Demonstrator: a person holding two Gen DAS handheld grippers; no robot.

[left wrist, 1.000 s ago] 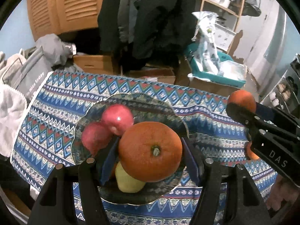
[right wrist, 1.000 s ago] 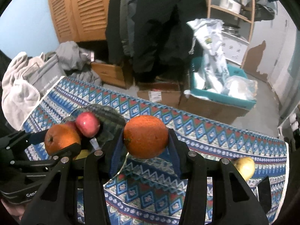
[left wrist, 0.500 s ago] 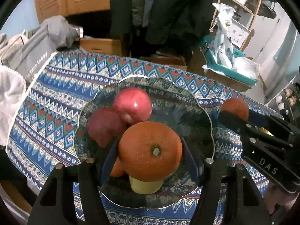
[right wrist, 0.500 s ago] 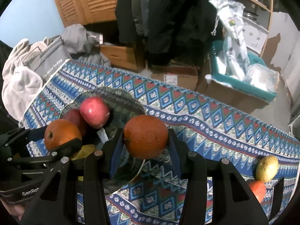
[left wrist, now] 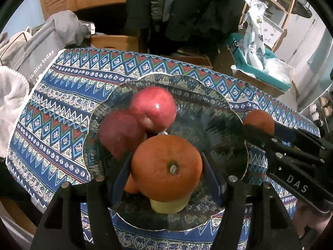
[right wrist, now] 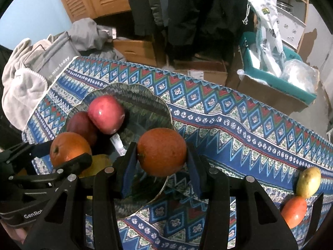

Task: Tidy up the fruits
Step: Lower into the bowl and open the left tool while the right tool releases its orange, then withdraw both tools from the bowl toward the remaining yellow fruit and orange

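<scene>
My left gripper (left wrist: 166,166) is shut on a big orange (left wrist: 164,179), stem facing the camera, just above the patterned glass plate (left wrist: 208,95). On the plate lie two red apples (left wrist: 154,108) (left wrist: 120,133), a yellow fruit (left wrist: 168,206) and a partly hidden orange fruit (left wrist: 130,185). My right gripper (right wrist: 162,154) is shut on a second orange (right wrist: 164,141) over the plate's right rim (right wrist: 166,112). The left wrist view shows that orange (left wrist: 259,120) at the plate's right edge. A yellow fruit (right wrist: 308,181) and an orange-red fruit (right wrist: 294,211) lie on the cloth at the right.
A blue patterned cloth (right wrist: 229,125) covers the table. Off its left end sit a grey bag (right wrist: 54,62) and pale towels (right wrist: 22,87). Behind the far edge stand cardboard boxes (right wrist: 199,70), a teal bin (right wrist: 276,79) and hanging dark coats (right wrist: 187,10).
Both grippers have sunk toward the plate with their oranges still held. The plate and its apples look larger and nearer. The two loose fruits at the right have come into the right wrist view.
</scene>
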